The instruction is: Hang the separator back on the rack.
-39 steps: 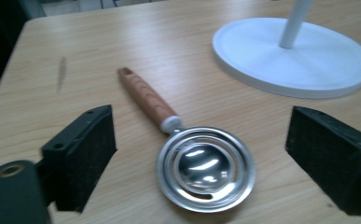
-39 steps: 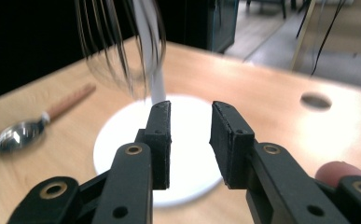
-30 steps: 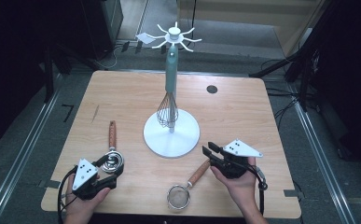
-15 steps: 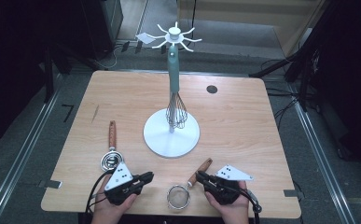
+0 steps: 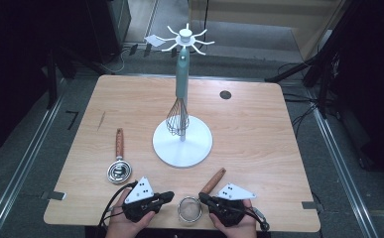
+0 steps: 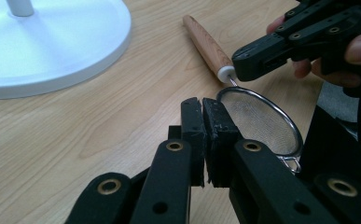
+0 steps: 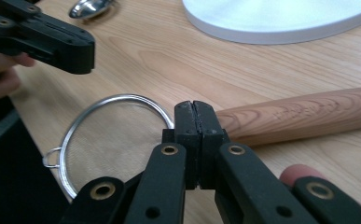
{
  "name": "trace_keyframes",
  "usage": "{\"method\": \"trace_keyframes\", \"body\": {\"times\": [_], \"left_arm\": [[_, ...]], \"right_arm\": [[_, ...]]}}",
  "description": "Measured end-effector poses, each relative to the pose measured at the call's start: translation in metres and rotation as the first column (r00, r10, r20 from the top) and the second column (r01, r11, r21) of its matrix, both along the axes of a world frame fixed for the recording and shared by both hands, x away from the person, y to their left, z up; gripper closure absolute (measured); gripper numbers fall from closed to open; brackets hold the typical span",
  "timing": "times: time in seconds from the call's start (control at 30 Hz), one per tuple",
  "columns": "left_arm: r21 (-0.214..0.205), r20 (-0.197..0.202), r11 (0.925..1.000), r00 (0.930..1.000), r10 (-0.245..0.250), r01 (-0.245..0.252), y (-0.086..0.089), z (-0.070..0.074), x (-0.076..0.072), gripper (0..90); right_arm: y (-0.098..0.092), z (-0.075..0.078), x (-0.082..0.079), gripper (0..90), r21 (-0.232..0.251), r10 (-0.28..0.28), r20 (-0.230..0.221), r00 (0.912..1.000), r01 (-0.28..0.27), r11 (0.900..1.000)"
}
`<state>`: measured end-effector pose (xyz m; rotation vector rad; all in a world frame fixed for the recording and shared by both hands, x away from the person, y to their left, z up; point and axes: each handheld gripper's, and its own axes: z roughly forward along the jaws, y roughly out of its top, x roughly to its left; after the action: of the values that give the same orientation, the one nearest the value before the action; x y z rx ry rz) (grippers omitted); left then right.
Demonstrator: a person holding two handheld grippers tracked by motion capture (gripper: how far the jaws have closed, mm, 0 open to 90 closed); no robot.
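Observation:
A wire-mesh strainer (image 5: 190,209) with a wooden handle (image 5: 213,180) lies at the table's front edge between my two grippers. My left gripper (image 5: 167,196) rests just left of its bowl, jaws pressed together and empty; in the left gripper view its tips (image 6: 201,105) stop short of the strainer rim (image 6: 257,121). My right gripper (image 5: 202,197) sits just right of the bowl, also shut on nothing. In the right gripper view its tips (image 7: 194,109) hover where the rim (image 7: 117,135) meets the handle (image 7: 308,116).
A white round stand base (image 5: 162,146) with a teal pole (image 5: 181,69) and hooked top occupies the table's middle; a whisk (image 5: 177,119) hangs beside the pole. A metal scoop (image 5: 118,171) with a wooden handle lies at front left. A dark hole (image 5: 224,94) marks the far right.
Both hands drew back to the front edge. The left gripper moved right, away from the scoop to beside the strainer bowl. The right gripper slid back along the strainer handle toward the bowl.

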<state>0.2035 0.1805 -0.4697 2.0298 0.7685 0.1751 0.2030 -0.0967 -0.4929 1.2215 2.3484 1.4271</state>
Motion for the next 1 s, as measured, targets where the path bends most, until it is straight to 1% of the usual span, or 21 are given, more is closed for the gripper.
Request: {"method": "trace_keyframes", "body": {"times": [0.07, 0.1, 0.17, 0.27, 0.3, 0.33, 0.4, 0.63, 0.8, 0.9, 1.0], "left_arm": [[0.003, -0.003, 1.0000, 1.0000, -0.008, 0.008, -0.003, -0.001, 0.000, 87.7], [0.007, -0.006, 0.9999, 0.9999, -0.014, 0.014, -0.004, -0.001, 0.000, 87.5], [0.009, -0.018, 0.9997, 0.9996, -0.024, 0.024, -0.007, -0.004, 0.000, 86.7], [0.015, -0.029, 0.9994, 0.9991, -0.032, 0.033, -0.008, -0.005, 0.000, 86.2], [0.012, -0.043, 0.9994, 0.9986, -0.032, 0.033, -0.010, -0.007, 0.000, 85.8], [0.017, -0.053, 0.9991, 0.9979, -0.038, 0.039, -0.012, -0.009, -0.001, 85.7], [0.021, -0.053, 0.9989, 0.9977, -0.042, 0.043, -0.014, -0.010, -0.001, 85.7], [0.032, -0.073, 0.9978, 0.9957, -0.056, 0.059, -0.019, -0.013, 0.000, 85.0], [0.038, -0.079, 0.9969, 0.9947, -0.065, 0.068, -0.028, -0.015, -0.002, 84.6], [0.034, -0.083, 0.9965, 0.9938, -0.074, 0.077, -0.035, -0.016, -0.002, 84.6], [0.038, -0.083, 0.9957, 0.9932, -0.081, 0.085, -0.038, -0.017, -0.002, 84.4]], "right_arm": [[0.000, -0.002, 0.000, 90.0, -0.019, -0.007, 0.009, 0.9999, 0.007, 0.9998], [-0.001, -0.002, 0.001, 90.0, -0.020, -0.007, 0.009, 0.9999, 0.008, 0.9998], [-0.002, -0.004, 0.002, 90.0, -0.033, -0.017, 0.009, 0.9998, 0.017, 0.9993], [-0.004, -0.005, 0.004, 90.0, -0.027, -0.028, -0.001, 0.9996, 0.028, 0.9992], [-0.005, -0.005, 0.005, 90.0, -0.015, -0.036, -0.013, 0.9993, 0.036, 0.9993], [-0.006, -0.005, 0.006, 90.0, -0.013, -0.036, -0.011, 0.9993, 0.036, 0.9993], [-0.006, -0.005, 0.006, 90.0, -0.013, -0.040, -0.015, 0.9991, 0.039, 0.9991], [-0.007, -0.007, 0.009, 90.0, -0.016, -0.046, -0.017, 0.9988, 0.046, 0.9988], [-0.009, -0.007, 0.010, 90.0, -0.019, -0.071, -0.022, 0.9972, 0.071, 0.9973], [-0.014, -0.007, 0.011, 90.0, -0.013, -0.092, -0.023, 0.9955, 0.091, 0.9957], [-0.017, -0.006, 0.012, 90.0, -0.015, -0.100, -0.023, 0.9947, 0.100, 0.9949]]}}
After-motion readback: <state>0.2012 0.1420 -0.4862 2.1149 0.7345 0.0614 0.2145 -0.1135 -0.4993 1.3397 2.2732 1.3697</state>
